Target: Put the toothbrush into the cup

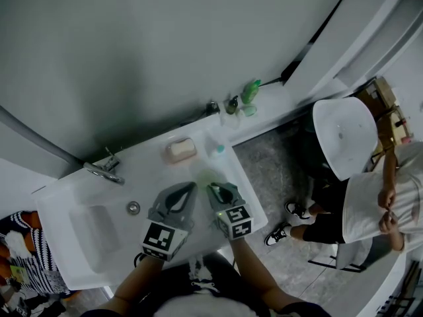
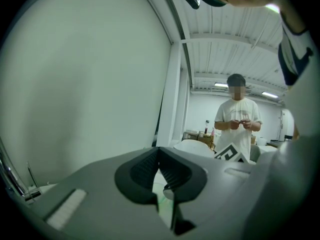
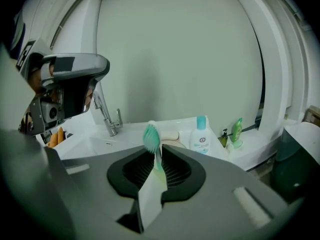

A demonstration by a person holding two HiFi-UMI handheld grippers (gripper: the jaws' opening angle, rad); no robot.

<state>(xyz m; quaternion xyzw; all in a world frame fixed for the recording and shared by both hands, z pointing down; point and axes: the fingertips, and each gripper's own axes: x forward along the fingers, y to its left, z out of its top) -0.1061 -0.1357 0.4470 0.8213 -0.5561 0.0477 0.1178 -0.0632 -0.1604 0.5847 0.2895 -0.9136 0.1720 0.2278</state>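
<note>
A toothbrush [image 3: 151, 138] with a green bristle head and a white handle stands upright between the pads of my right gripper [image 3: 159, 156], which is shut on it. In the head view both grippers hover over the white counter [image 1: 158, 170] to the right of the basin, right gripper [image 1: 213, 190] beside left gripper [image 1: 192, 189]. A pale green translucent cup [image 1: 209, 176] sits faintly just beyond their tips. My left gripper [image 2: 159, 156] is shut. A pale green shape shows through the slit under its tips, and I cannot tell whether it touches it.
A faucet [image 1: 102, 169] stands at the back of the basin. Soap on a dish [image 1: 180, 149], a white bottle with a teal cap [image 3: 201, 134] and a green bottle [image 1: 250, 91] line the back edge. A person [image 1: 370, 203] stands at the right beside a white toilet lid [image 1: 344, 136].
</note>
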